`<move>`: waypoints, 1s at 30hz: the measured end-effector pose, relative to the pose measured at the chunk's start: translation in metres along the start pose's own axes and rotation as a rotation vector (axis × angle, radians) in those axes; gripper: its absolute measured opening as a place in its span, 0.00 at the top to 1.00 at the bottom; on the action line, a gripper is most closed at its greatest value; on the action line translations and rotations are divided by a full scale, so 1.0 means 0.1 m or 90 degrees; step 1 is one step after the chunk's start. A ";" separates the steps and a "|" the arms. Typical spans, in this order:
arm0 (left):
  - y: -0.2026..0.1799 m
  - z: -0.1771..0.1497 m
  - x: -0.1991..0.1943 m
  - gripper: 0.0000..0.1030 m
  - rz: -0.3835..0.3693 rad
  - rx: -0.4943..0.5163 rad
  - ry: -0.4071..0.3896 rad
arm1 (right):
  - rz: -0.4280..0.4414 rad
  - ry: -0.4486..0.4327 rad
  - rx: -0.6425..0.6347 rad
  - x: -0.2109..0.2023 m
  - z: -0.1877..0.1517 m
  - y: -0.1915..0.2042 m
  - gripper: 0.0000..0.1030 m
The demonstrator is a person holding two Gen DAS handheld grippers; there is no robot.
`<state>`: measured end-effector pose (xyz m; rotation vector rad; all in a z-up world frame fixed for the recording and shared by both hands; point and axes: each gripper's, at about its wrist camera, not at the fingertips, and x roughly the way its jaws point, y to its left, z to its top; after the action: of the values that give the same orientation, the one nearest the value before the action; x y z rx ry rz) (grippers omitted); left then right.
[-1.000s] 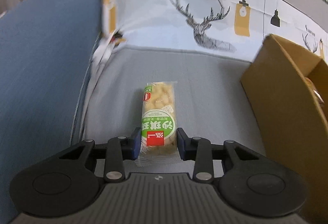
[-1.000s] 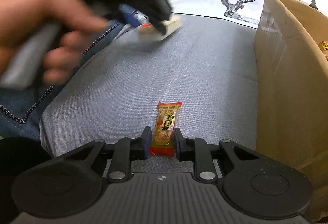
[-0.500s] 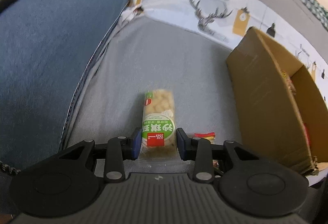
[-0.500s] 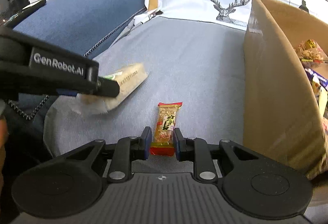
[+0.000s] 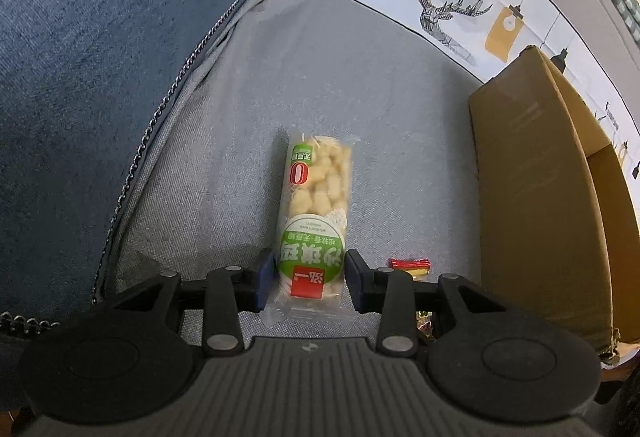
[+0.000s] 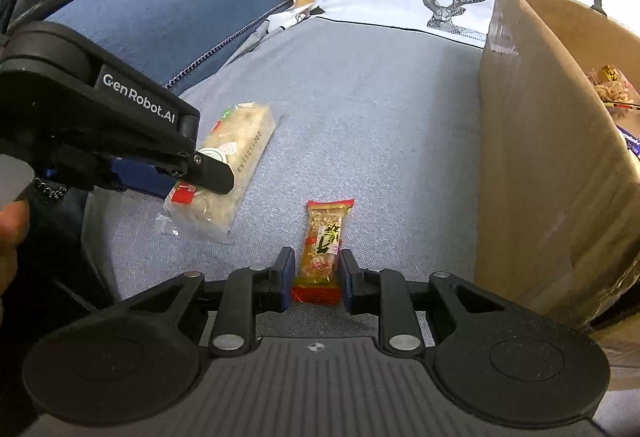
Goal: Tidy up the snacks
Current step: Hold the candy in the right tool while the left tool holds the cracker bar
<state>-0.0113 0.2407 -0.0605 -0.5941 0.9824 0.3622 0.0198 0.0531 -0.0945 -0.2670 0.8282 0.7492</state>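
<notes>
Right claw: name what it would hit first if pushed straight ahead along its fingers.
Probably the grey cushion, since the right claw, pinching the red-ended snack bar, points downward. The cardboard box lies off to the side.

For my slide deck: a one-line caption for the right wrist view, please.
Right gripper holds a red-ended snack bar beside the cardboard box.

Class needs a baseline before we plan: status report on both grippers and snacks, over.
Left gripper on green-label packet, packet down on cushion, jaws just easing open. Right gripper shut on peanut bar. Cardboard box alongside, path clear.
</notes>
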 end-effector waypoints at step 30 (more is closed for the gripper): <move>-0.15 0.03 0.08 0.59 0.021 0.038 0.000 | -0.012 -0.046 0.004 -0.11 0.01 0.02 0.81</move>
<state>0.0026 0.2313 -0.0613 -0.5252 1.0010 0.3609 0.0143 0.0492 -0.0851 -0.2403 0.7583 0.7336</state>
